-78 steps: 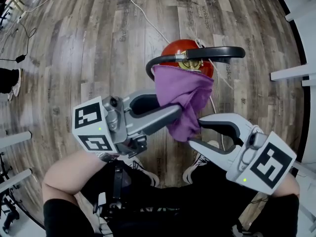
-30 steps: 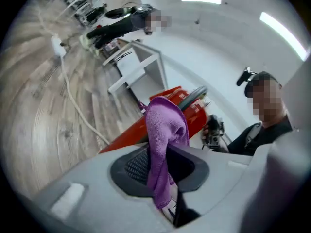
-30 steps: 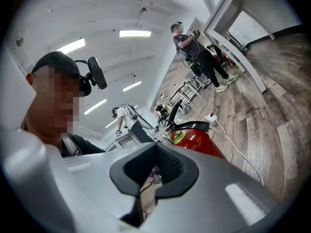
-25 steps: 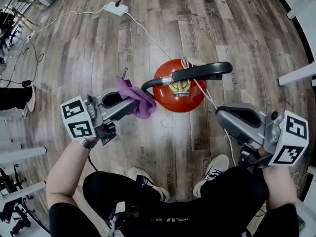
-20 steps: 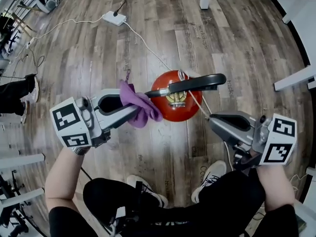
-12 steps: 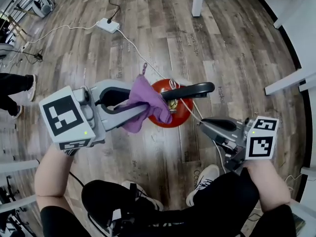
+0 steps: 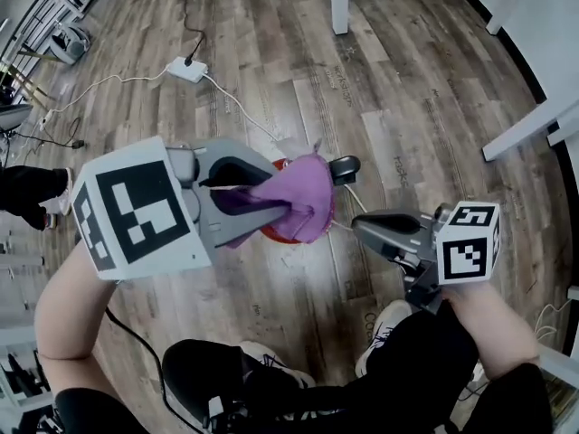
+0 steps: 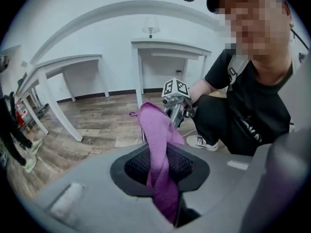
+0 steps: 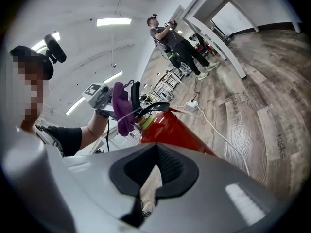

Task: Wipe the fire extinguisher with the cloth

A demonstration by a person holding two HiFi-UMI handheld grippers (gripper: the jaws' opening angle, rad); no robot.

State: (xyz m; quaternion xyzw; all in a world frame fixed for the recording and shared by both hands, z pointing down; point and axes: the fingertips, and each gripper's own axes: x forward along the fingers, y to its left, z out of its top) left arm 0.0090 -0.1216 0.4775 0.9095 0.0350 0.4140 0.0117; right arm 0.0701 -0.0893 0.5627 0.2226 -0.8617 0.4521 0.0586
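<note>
The fire extinguisher stands on the wooden floor, right below the tips of the left hand-held gripper and just to the left of the tips of the right hand-held gripper. From the head view only slivers of its red body show, because the cloth hangs in front of it. Its black handle sticks out past the cloth, on the side toward the right hand-held gripper.

The left hand-held gripper is clamped on the purple cloth. In the left gripper view the fabric runs up through the gap between the two jaws, pinched there, and bunches out beyond their tips. In the right gripper view the cloth droops beside the handle at the extinguisher's head; whether it touches the metal I cannot tell.

The right hand-held gripper has its jaws together with nothing between them. It points at the red cylinder, which fills the space just ahead of it.

Beyond the left hand-held gripper a white cable runs across the floor to a power strip. Farther off stands a white bench leg. Under the right hand-held gripper is the person's shoe. Another person stands well away in the right gripper view.
</note>
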